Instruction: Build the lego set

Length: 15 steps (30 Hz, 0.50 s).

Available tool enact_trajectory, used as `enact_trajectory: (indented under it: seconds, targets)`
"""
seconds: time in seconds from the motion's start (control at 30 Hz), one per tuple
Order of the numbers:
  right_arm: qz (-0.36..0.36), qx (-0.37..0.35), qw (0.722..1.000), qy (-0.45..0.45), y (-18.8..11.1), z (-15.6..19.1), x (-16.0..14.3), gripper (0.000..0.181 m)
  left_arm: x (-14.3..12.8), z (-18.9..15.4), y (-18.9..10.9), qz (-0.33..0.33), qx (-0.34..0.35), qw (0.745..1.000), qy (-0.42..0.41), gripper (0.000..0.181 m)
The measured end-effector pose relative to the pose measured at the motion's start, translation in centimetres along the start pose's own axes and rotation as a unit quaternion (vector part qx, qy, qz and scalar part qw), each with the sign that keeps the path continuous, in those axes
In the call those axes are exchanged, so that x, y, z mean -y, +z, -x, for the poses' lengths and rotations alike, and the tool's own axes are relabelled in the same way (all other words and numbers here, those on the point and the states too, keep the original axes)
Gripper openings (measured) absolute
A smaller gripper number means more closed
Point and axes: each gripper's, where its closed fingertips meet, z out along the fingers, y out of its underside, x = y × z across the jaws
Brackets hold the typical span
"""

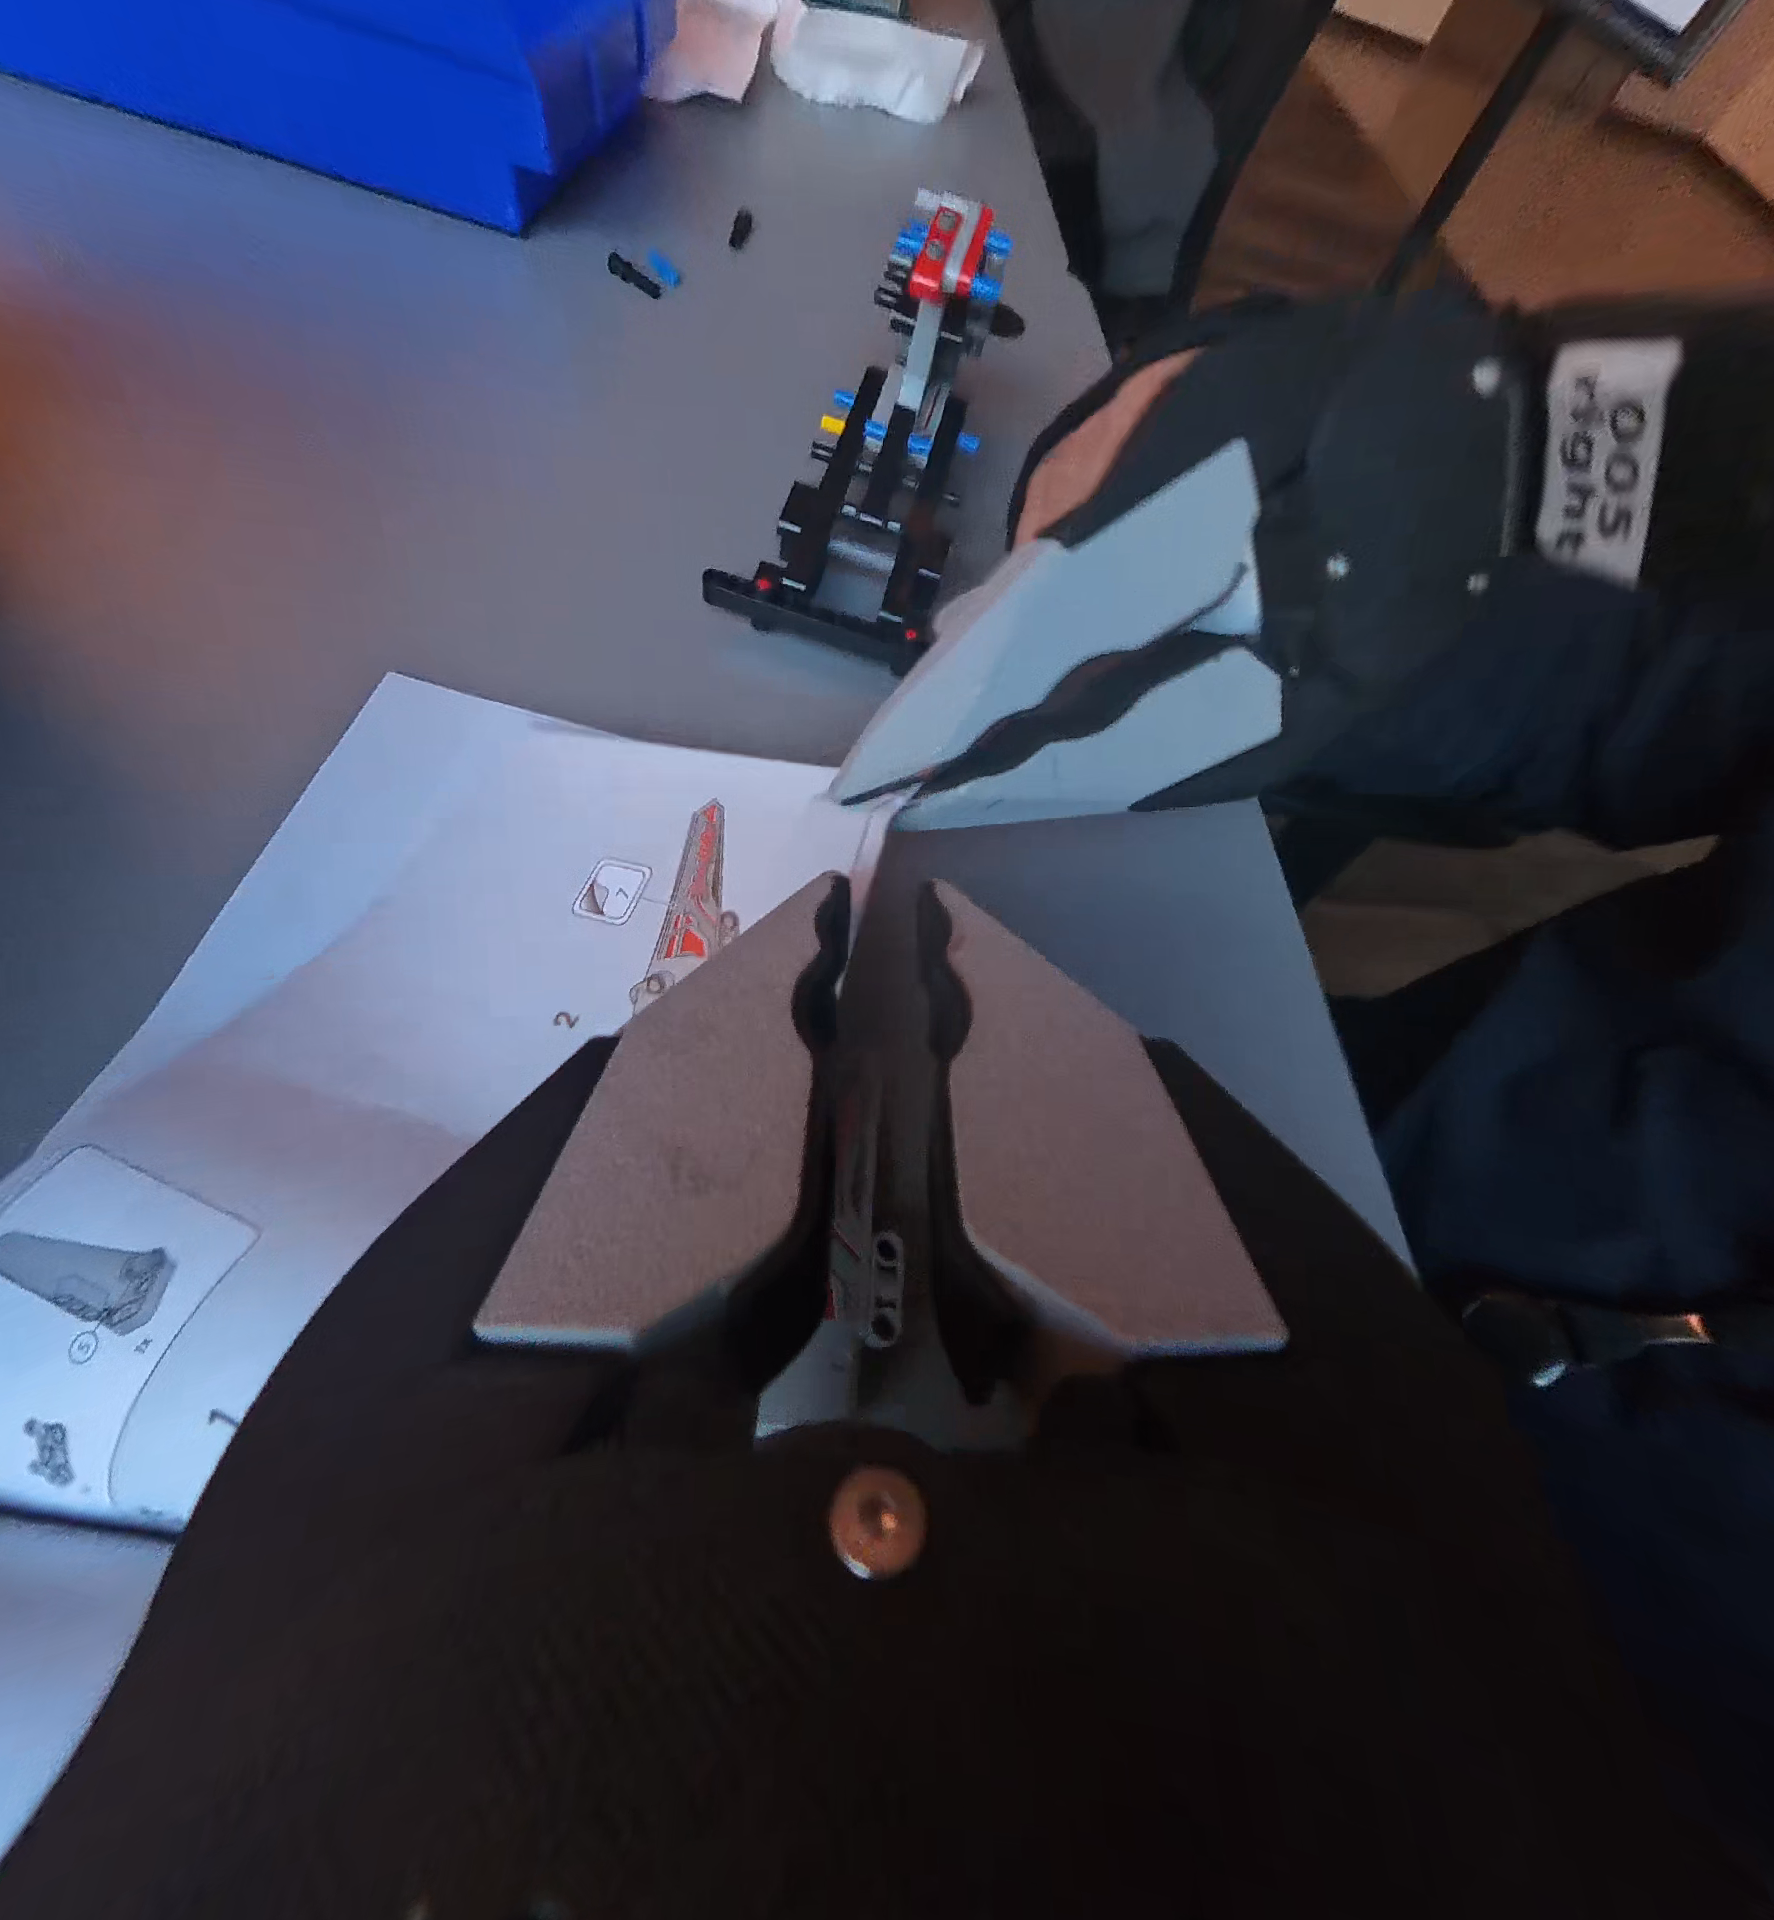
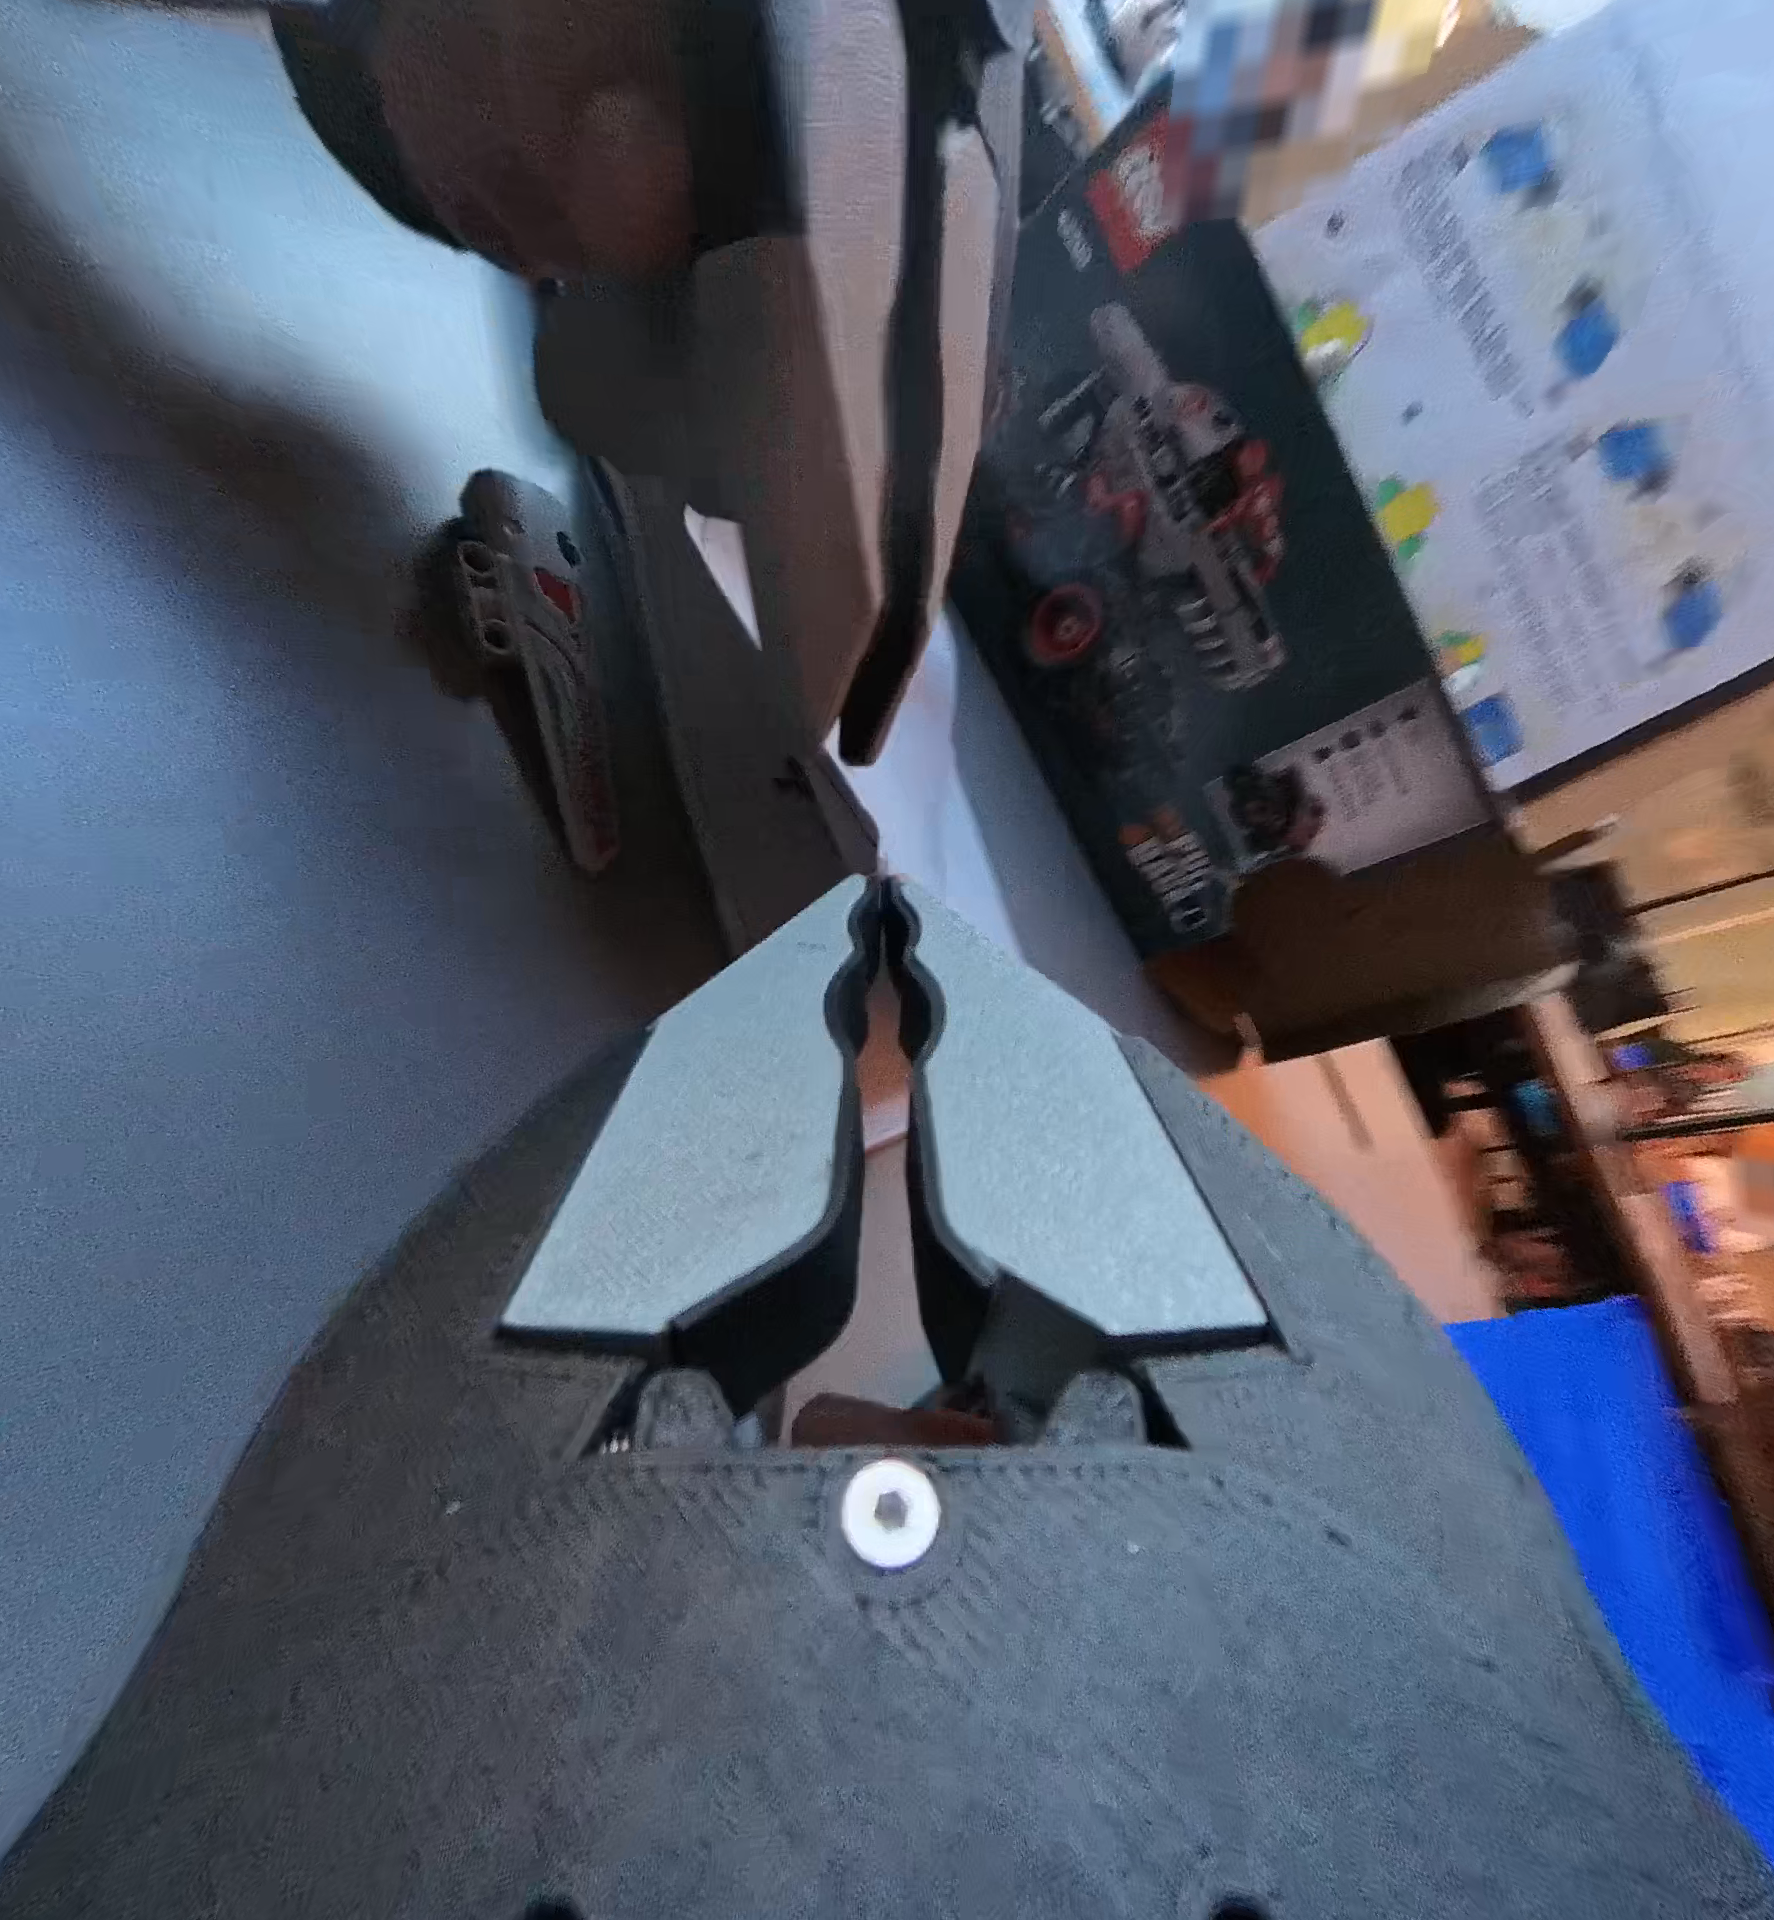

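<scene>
My left gripper (image 1: 878, 894) is shut on a long grey panel (image 1: 867, 1278) with red markings, which stands edge-on between its fingers. A thin pale strip (image 1: 862, 862) runs from the panel's far end into the tips of my right gripper (image 1: 878, 805), which comes in from the right and is shut on it. In the right wrist view my right gripper (image 2: 883, 894) is shut just below the left gripper (image 2: 857, 795), and the panel (image 2: 540, 644) sticks out beside it. The part-built black, grey and red model (image 1: 893, 447) stands farther back on the grey table (image 1: 343, 468).
An open instruction booklet (image 1: 426, 935) lies under the grippers. Small loose black and blue pieces (image 1: 644, 272) lie near a blue bin (image 1: 395, 94), with white tissue (image 1: 862, 62) behind. The black set box (image 2: 1205, 540) and a printed sheet (image 2: 1589, 364) stand beyond. The table edge runs along the right.
</scene>
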Motion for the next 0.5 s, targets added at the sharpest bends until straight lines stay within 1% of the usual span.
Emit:
enact_trajectory:
  seconds: [0.07,0.17,0.23,0.33,0.5]
  targets:
    - [-0.008,-0.046,0.996,-0.073,-0.3,-0.3,0.6,0.0,0.0,0.2,-0.1,-0.002,0.0,1.0,-0.012,0.011]
    - [-0.011,-0.101,0.983,-0.156,-0.5,-0.4,1.3,0.0,0.4,-0.9,0.2,-0.014,-0.043,0.998,-0.04,0.015]
    - [-0.001,-0.111,0.977,-0.179,-0.3,-0.2,1.3,0.0,0.6,-1.3,0.5,-0.016,-0.058,0.997,-0.054,0.016]
    - [0.003,-0.122,0.973,-0.196,-0.2,-0.2,1.3,0.0,0.5,-1.2,0.7,-0.018,-0.06,0.996,-0.061,0.015]
    - [-0.004,-0.144,0.966,-0.215,-0.6,-0.4,1.8,0.0,1.4,-1.4,0.2,-0.053,-0.096,0.988,-0.105,0.007]
